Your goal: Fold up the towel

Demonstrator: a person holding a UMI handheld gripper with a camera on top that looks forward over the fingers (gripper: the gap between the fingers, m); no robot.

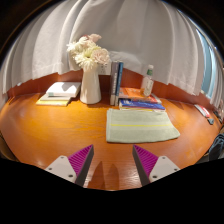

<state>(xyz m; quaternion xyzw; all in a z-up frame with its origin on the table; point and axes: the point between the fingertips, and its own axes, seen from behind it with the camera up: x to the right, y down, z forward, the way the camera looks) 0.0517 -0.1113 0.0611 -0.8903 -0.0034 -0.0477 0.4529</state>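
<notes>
A pale green towel [140,124] lies flat on the wooden table [50,135], folded into a rectangle, just beyond my fingers and a little to the right. My gripper [112,160] is open and empty, held above the table in front of the towel's near edge. Both magenta pads [82,160] show, with bare wood and their shadows between them.
A white vase with white flowers [90,70] stands at the back left of the towel. Upright books [117,82], a small bottle [148,80] and flat books [138,99] sit behind the towel. A folded white cloth on a book [58,93] lies far left. White curtains hang behind.
</notes>
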